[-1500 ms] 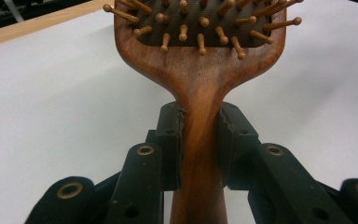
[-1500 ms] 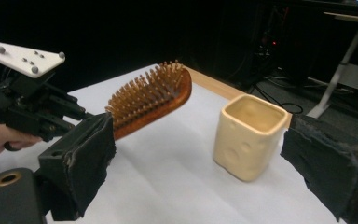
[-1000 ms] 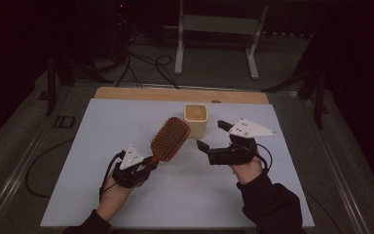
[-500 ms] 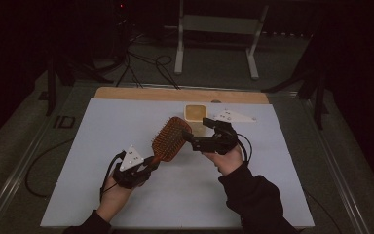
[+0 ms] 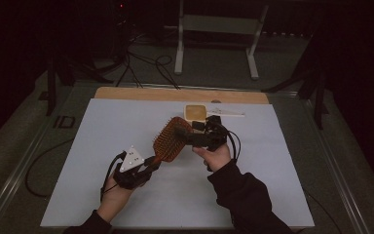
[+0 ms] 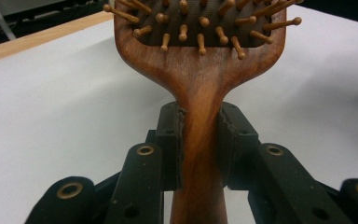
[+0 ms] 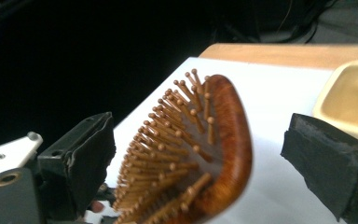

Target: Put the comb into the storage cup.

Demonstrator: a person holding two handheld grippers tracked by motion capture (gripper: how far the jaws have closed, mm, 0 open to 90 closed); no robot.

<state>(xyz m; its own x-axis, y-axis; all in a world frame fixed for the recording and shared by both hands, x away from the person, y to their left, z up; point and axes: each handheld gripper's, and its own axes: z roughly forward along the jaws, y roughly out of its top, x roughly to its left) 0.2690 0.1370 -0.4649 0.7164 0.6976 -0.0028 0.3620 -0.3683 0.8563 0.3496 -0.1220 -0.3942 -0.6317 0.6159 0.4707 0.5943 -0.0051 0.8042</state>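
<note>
The left gripper pinches the brush by its handle, holding the head above the table. The right gripper straddles the head, jaws spread, seemingly not touching. Handover step: next, close squarely across the head.

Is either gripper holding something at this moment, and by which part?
The left gripper clamps the brown wooden paddle hairbrush by its handle neck. The right gripper holds nothing; its open jaws straddle the brush head.
</note>
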